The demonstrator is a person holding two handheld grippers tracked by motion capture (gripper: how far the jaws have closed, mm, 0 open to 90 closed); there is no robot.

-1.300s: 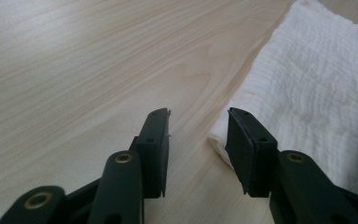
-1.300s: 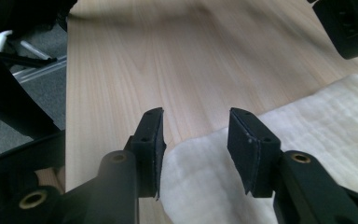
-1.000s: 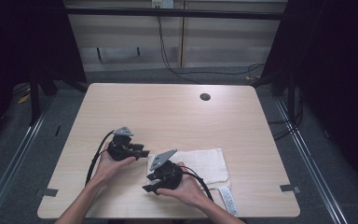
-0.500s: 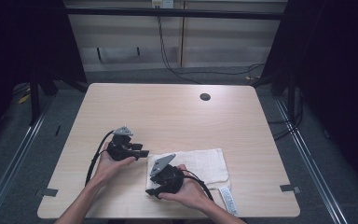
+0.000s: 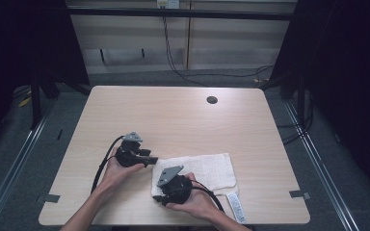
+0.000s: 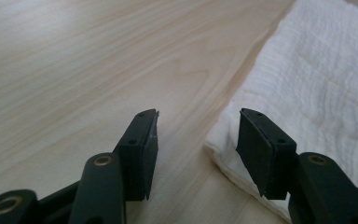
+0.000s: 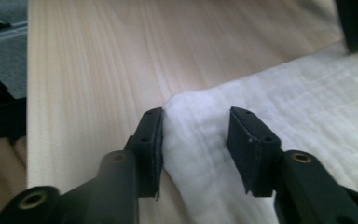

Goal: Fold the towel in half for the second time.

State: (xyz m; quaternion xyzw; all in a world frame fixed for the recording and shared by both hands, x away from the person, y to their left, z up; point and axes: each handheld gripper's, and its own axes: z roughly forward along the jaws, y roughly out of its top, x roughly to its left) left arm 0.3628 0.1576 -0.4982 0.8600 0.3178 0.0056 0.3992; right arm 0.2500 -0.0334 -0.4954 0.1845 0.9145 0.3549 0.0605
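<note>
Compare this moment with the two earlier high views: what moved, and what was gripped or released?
Little moved. The left gripper jaws have just been opening, bare table between them. The right gripper jaws have just been closing, straddling the towel corner without pressing it. Hands and towel stayed put.

A pale wooden table (image 5: 183,120) carries a dark round grommet hole (image 5: 212,100) near its far edge — and a white printed strip (image 5: 235,208) near its front edge.

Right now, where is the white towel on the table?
In the high view the white towel lies flat on the table near its front edge, right of centre, between the left gripper and the right gripper.
</note>
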